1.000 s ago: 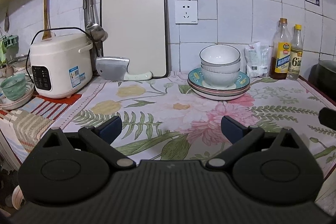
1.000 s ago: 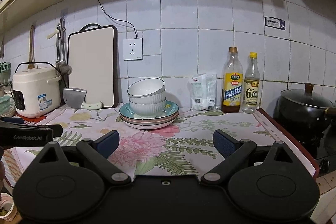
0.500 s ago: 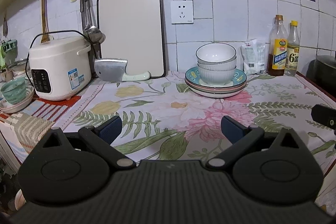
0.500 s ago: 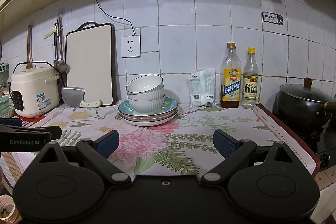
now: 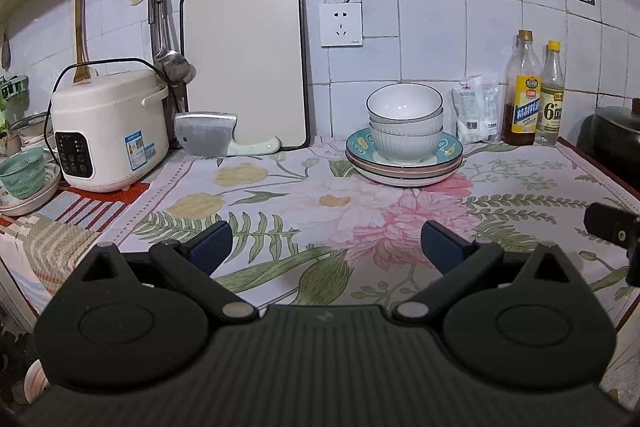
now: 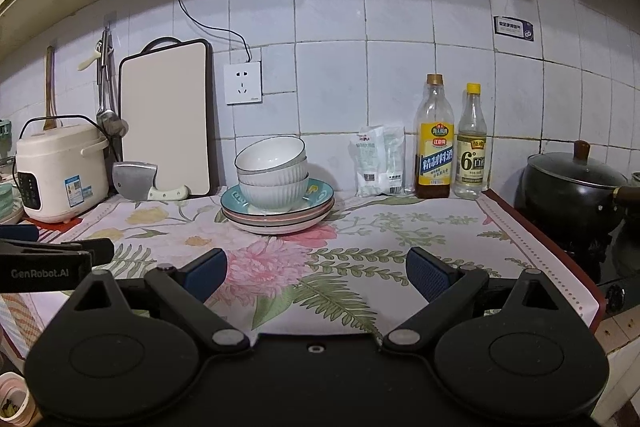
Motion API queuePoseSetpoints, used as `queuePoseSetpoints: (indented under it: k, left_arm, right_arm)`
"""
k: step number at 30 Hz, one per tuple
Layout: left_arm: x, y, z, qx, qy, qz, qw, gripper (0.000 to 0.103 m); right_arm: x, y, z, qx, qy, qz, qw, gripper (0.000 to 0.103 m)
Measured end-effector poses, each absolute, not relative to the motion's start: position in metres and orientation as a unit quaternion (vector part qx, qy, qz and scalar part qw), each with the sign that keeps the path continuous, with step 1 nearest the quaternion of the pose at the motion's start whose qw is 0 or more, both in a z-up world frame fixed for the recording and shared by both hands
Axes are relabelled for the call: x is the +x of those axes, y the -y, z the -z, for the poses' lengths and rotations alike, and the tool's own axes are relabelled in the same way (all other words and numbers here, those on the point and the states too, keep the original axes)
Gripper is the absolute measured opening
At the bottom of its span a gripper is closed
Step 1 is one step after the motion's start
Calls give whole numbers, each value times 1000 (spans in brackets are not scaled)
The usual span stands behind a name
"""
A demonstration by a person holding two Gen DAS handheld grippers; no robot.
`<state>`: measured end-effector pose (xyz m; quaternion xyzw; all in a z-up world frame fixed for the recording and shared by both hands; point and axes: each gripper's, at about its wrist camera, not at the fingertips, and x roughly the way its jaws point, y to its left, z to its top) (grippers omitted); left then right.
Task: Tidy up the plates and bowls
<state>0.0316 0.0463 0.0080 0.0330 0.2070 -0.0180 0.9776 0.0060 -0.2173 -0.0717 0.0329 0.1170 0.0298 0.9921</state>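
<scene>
Three white ribbed bowls point(image 5: 405, 125) are seen nested on a stack of plates point(image 5: 404, 163), the topmost teal-rimmed, near the back edge of the counter, on the floral cloth point(image 5: 320, 203) and just in front of the tiled wall. The top bowl is tilted slightly in the nest. The stack is flanked by a leaning cutting board point(image 5: 244, 63) with a cleaver point(image 5: 224, 139) propped against it towards the left, and by a white packet point(image 5: 476, 115) and two bottles point(image 5: 536, 95) towards the right. A rice cooker point(image 5: 108, 131) is set at the back left corner, and a black lidded pot point(image 6: 572, 187) stands beyond the cloth's right edge.

The left gripper point(image 5: 324, 241) is held with its blue-padded fingers spread wide, nothing between them, above the front part of the cloth. The right gripper point(image 6: 316, 269) is likewise held wide apart and empty.

Compared with a second ago, the stack is shown smaller and farther away in both views, so both grippers have been drawn back from it towards the front edge. The bowls and plates themselves have not been shifted.
</scene>
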Motion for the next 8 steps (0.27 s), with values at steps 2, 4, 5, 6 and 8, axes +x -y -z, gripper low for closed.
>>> queuePoseSetpoints:
  k: [2,4,5,6,8]
  left_arm:
    - [31,-46,-8,34,-207,16,978,102]
    - [31,-47,-8,34,-208,16,977,102]
    - [31,-47,-8,34,-208,17,977,102]
    - [32,-47,-8,33,-209,17,977,102]
    - [32,-47,-8,33,-209,17,977,102]
  right_arm:
    - [6,217,72,32,-118,-31,992,98]
    - [6,217,72,32,-118,-30,992,98]
    - [6,217,72,32,-118,-30,992,98]
    - [6,217,72,33,-118,-30,992,98]
    - [6,217,72,32,-118,-30,992,98]
